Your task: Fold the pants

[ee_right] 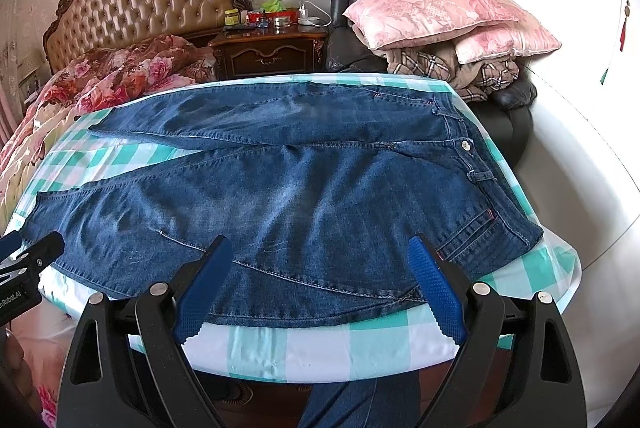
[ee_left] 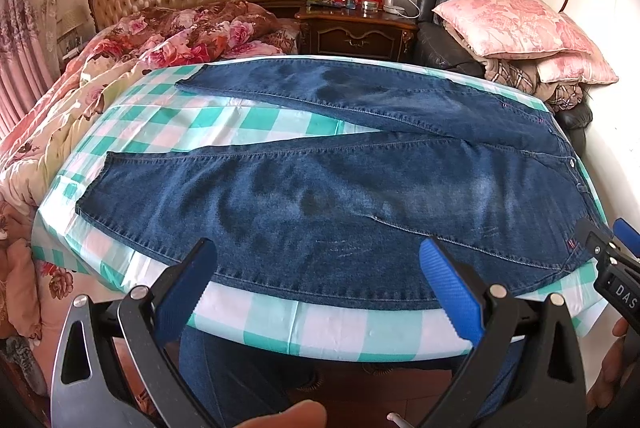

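Both fingers spread, empty, at worktop's near edge | blue denim jeans (ee_right: 304,195) flat, unfolded | next: pinch near leg's edge.

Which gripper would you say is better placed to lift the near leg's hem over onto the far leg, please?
Probably left. The left gripper, jaws open, hovers over the near leg of the jeans, nearer its hem. The right gripper, also open, sits nearer the waistband.
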Tool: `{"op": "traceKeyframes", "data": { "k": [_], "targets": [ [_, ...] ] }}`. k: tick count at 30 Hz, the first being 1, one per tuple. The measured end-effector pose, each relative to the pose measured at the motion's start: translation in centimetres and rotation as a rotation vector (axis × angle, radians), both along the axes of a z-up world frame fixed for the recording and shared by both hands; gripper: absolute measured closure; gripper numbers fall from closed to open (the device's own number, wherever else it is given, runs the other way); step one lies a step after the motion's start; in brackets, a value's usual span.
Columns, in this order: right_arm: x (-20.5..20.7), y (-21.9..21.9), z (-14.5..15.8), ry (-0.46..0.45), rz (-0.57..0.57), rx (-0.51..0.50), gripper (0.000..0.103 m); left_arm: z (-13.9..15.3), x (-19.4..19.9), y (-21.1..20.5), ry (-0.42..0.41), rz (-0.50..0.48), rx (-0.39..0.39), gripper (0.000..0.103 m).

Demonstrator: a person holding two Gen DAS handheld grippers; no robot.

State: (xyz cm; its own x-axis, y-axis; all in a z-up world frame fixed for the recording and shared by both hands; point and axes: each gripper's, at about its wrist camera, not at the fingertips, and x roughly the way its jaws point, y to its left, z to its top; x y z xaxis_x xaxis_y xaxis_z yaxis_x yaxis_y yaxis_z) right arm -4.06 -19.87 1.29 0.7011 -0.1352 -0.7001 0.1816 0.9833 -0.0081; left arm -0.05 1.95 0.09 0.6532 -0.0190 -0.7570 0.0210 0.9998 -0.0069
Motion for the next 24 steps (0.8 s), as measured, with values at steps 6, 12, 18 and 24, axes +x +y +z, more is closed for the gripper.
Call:
{"op": "traceKeyframes", "data": {
  "k": [6,12,18,24],
  "targets": [
    [0.0,0.0,0.0,0.0,0.002,-0.001,0.017,0.0,0.0,0.0,-0.001,0.001,-0.001,0.002],
    [-0.1,0.0,-0.1,0.003,0.002,-0.001,0.017,-0.1,0.0,0.0,0.002,0.001,-0.001,0.002],
    [0.0,0.0,0.0,0.003,0.003,0.001,0.017,-0.1,0.0,0.0,0.001,-0.001,-0.002,0.002],
    [1.0,-2.1,-1.1,0.051,0.003,0.115,0.017,-0.9,0.2,0.3,0.016,-0.005,-0.032,0.002]
  ]
}}
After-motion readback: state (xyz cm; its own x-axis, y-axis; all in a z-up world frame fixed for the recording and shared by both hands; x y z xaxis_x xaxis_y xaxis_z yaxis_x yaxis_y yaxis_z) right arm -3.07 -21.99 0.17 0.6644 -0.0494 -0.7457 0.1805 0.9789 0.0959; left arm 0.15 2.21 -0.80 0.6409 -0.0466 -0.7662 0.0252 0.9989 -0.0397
